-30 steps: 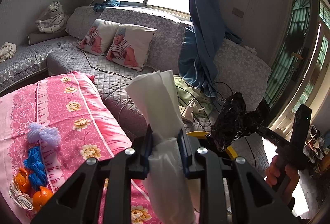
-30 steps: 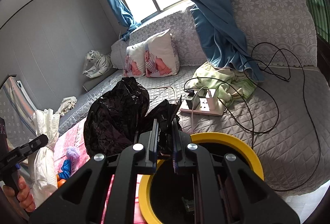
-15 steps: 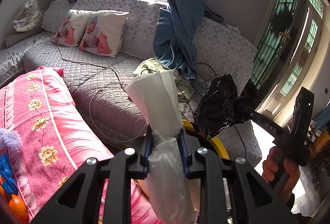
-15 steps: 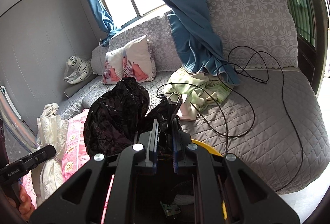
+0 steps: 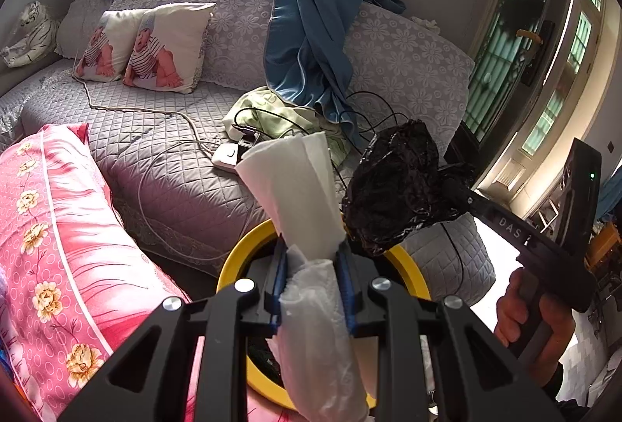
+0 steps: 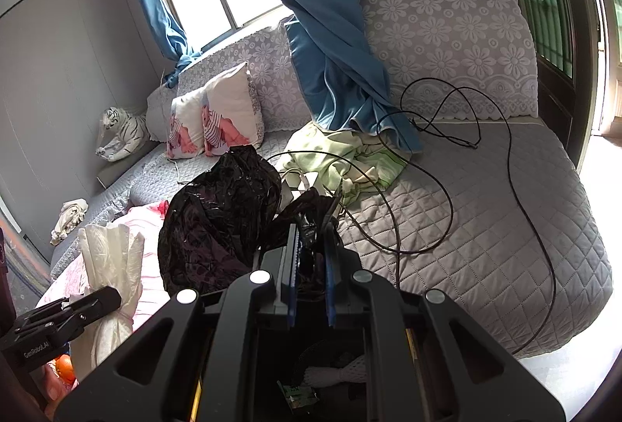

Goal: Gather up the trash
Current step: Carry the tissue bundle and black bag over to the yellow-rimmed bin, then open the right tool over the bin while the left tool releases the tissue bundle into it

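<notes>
Trash is being carried in both grippers toward the bin (image 5: pixel 237 258), whose yellow rim is showing just below the held items, wedged between the pink cloth (image 5: pixel 58 227) and the grey sofa (image 5: pixel 186 181).

Sofa: it is filling most of both views, with two cushions (image 5: pixel 155 45) leaning on the backrest, a blue curtain (image 5: pixel 311 25) draping onto the seat, and black cables (image 6: pixel 447 189) trailing across the quilted cover toward a white power strip (image 5: pixel 225 159). None of this is in the drop path.

Bin: in the right wrist view its dark interior is lying directly under the gripper body, with white netting (image 6: pixel 334 373) and a small scrap already sitting at the bottom.

Black bag (image 6: pixel 217 224): the right gripper (image 6: pixel 309 239) is clamping it by a crumpled tail, jaws fully closed, so the bulk is hanging ahead of the fingers and free to fall clear on release. In the left wrist view, the person's hand (image 5: pixel 532 321) is gripping this tool's handle.

White paper (image 5: pixel 299 196): the left gripper (image 5: pixel 313 266) is pinching it at the waist with jaws narrow, the upper part flaring above the fingers. Holding at the middle is probably keeping the soft roll from folding over.

Judgement: both items are appearing over or beside the opening; release is not yet done.
</notes>
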The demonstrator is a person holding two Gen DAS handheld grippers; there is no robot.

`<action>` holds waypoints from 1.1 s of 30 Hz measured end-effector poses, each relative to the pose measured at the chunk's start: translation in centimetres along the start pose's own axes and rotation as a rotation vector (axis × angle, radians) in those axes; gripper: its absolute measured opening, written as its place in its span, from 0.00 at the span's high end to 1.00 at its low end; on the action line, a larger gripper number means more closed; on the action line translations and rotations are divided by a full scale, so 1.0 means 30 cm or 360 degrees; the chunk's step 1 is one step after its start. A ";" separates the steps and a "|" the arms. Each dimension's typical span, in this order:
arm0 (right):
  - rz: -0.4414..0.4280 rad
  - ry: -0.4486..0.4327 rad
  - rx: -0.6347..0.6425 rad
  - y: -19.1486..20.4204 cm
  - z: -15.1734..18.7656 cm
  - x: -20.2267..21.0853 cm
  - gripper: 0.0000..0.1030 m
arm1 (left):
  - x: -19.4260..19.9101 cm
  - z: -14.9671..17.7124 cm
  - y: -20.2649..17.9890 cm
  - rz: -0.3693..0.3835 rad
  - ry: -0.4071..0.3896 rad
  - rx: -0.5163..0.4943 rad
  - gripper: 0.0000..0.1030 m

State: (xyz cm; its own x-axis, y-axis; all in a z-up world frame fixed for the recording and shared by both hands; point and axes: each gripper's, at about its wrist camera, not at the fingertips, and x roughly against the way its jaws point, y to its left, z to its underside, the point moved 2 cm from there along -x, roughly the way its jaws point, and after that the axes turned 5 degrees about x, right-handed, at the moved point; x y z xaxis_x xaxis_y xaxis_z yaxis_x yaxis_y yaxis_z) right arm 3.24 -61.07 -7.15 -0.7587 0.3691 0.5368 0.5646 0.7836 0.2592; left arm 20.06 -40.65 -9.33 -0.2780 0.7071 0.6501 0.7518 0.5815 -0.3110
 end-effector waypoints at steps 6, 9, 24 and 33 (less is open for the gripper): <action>0.0065 0.0005 0.0006 -0.018 0.014 -0.028 0.90 | -0.050 -0.001 -0.024 -0.0010 0.0015 -0.0007 0.79; 0.0075 0.0020 -0.0003 -0.028 0.019 -0.042 0.90 | -0.073 0.003 -0.040 -0.0004 0.0032 -0.0014 0.79; 0.0107 0.0053 -0.0007 -0.039 0.033 -0.077 0.89 | -0.123 0.003 -0.043 -0.0045 0.0043 0.0004 0.74; 0.0120 0.0032 -0.0070 -0.066 0.028 -0.066 0.64 | -0.082 -0.008 0.015 -0.0092 -0.0017 0.0126 0.38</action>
State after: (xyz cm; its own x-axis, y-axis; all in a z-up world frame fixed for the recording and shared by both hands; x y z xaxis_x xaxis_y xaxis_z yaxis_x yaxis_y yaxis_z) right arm 3.34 -62.93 -9.41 -0.7071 0.4156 0.5721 0.6338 0.7312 0.2521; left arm 21.24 -42.24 -10.90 -0.3264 0.6756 0.6611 0.6848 0.6511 -0.3273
